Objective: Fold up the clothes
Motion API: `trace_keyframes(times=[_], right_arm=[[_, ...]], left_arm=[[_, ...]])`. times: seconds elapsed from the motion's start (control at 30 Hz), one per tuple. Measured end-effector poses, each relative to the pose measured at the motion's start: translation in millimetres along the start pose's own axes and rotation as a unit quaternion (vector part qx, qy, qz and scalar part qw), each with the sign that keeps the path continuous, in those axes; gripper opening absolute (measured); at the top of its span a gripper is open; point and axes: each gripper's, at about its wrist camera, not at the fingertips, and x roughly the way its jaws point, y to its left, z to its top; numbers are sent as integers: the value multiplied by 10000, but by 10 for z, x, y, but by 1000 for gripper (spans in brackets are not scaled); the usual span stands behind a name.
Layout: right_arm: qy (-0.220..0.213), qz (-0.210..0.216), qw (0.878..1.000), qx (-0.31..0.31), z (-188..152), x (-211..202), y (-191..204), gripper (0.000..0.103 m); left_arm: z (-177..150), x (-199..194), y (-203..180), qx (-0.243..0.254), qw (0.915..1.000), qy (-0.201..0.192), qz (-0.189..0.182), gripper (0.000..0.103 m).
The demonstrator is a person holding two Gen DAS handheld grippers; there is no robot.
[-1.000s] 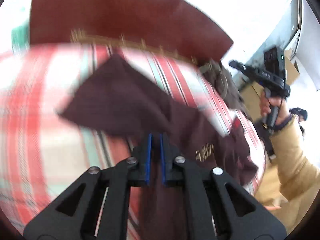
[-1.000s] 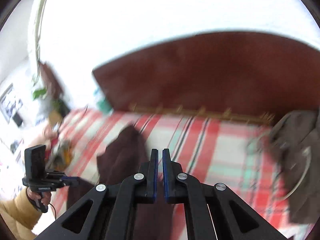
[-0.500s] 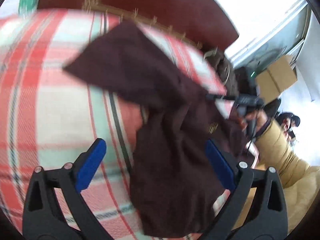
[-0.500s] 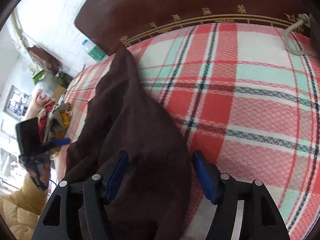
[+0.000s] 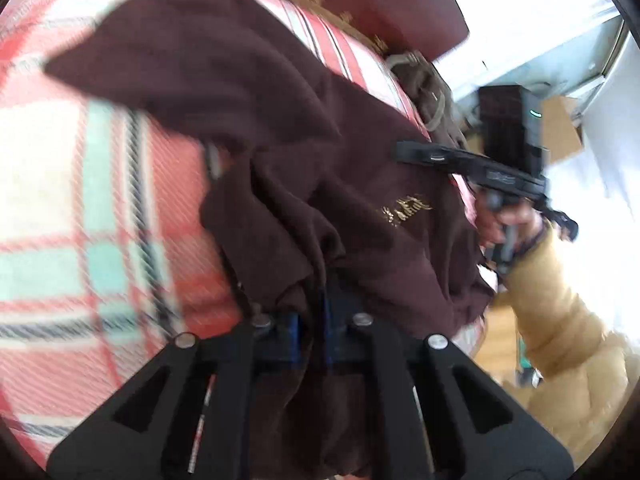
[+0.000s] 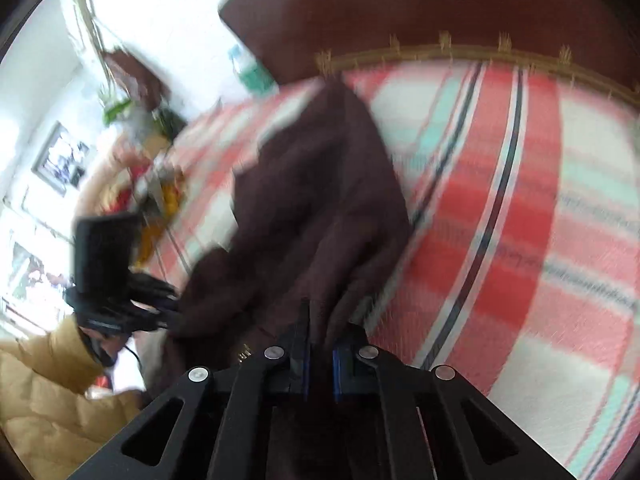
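A dark brown garment (image 5: 260, 120) with gold lettering (image 5: 404, 210) lies crumpled across a red, white and teal plaid bedspread (image 5: 80, 200). My left gripper (image 5: 312, 320) is shut on a bunched fold at the garment's near edge. In the right wrist view the same garment (image 6: 320, 200) runs away towards the headboard, and my right gripper (image 6: 318, 344) is shut on another fold of it. The right gripper (image 5: 402, 152) also shows in the left wrist view, over the garment's right side and held by a hand in a tan sleeve (image 5: 560, 320). The left gripper (image 6: 168, 304) reaches the garment's left edge.
A dark red headboard (image 6: 440, 0) with gold trim closes the far end of the bed. An olive garment with a ring (image 5: 428, 92) lies by the bed's right edge, a cardboard box (image 5: 560, 128) beyond it. A pile of colourful clothes (image 6: 160, 192) sits past the left edge.
Both grippers stood wide open over the garment half a second ago and have since dropped lower and shut on folds of it. A second ago both were shut and higher up.
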Motion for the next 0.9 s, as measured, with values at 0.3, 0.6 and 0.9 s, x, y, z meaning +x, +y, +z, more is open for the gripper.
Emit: trace_keyframes(times=[0.3, 0.6, 0.9], right_arm=[[-1615, -833, 9832, 147, 667, -1046, -58, 5], [-2107, -1670, 9616, 545, 1111, -1197, -474, 5], [-1063, -2611, 9499, 1348, 869, -364, -1191, 29]], left_arm=[[952, -700, -183, 222, 9922, -1206, 230, 11], [1596, -580, -100, 330, 9883, -1254, 805, 13], [1233, -255, 383, -129, 9877, -1149, 1049, 53]])
